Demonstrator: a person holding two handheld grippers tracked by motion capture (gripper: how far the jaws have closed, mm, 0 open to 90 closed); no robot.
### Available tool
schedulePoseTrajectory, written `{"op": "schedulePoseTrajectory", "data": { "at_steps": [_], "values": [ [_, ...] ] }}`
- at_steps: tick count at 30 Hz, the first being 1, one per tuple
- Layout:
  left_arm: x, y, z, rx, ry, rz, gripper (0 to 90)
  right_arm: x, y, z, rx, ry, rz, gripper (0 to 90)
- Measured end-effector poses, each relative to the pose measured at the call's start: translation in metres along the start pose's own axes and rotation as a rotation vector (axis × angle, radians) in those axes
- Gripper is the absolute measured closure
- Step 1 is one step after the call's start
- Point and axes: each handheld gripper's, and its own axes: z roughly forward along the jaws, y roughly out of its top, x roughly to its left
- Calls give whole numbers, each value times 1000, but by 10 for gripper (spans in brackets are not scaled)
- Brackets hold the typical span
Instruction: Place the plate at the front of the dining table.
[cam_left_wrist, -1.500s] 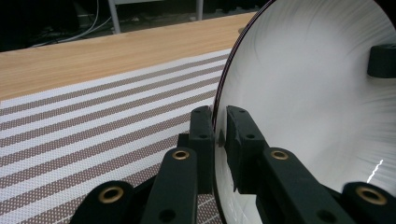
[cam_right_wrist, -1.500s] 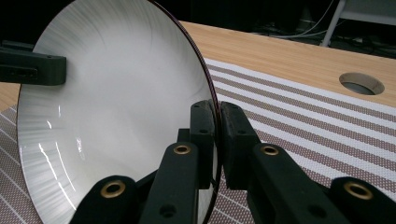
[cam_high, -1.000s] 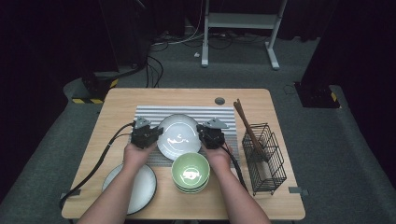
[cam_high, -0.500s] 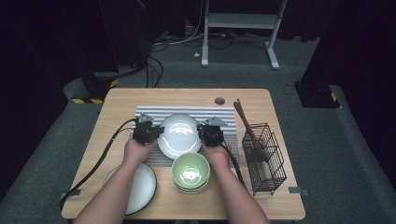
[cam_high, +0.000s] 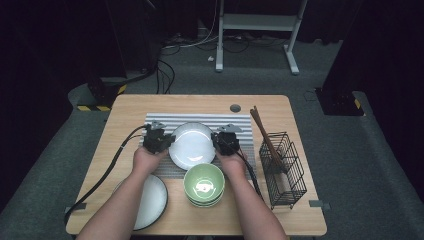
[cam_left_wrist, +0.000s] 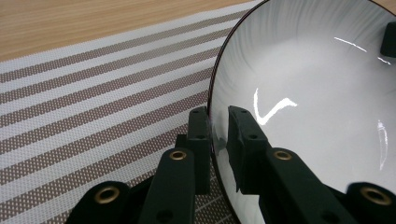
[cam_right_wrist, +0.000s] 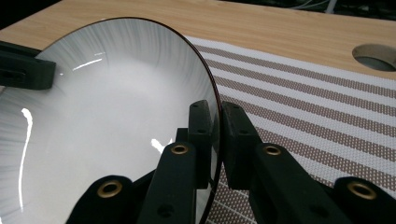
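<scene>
I've got the white plate (cam_high: 192, 145) over the striped mat (cam_high: 160, 120), left gripper (cam_high: 159, 140) and right gripper (cam_high: 226, 142) each pinching opposite rims. Mid-carry, I reckon; next, level hands, matched release beside the green bowls (cam_high: 203, 184).

White plate (cam_high: 192, 144), brown-and-white striped mat (cam_high: 200, 120), green bowl (cam_high: 203, 182)

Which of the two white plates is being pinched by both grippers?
The white plate with a dark rim on the striped mat, clamped at opposite edges by the left gripper and right gripper. The other white plate lies untouched at the table's near-left corner.
</scene>
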Motion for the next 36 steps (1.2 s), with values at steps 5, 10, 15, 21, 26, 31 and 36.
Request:
{"op": "schedulePoseTrajectory", "data": {
  "at_steps": [5,10,15,21,26,31,36],
  "values": [
    [0,3,3,17,9,6,795,-2,-3,5,13,-15,-12,817],
    [6,-1,7,41,40,-4,822,-8,-3,7,11,-29,-2,828],
    [10,-1,6,31,40,-11,821,-11,-5,8,19,-32,22,832],
    [11,-2,-6,-12,40,-5,814,-6,-1,1,-7,-28,-4,817],
    [9,-5,-20,-56,42,-2,793,2,2,-12,-28,-31,-45,792],
    [6,-11,-34,-89,61,14,778,6,4,-28,-51,-33,-60,749],
    [-3,-18,-48,-112,93,50,769,6,2,-43,-61,-51,-52,724]
  ]
}}
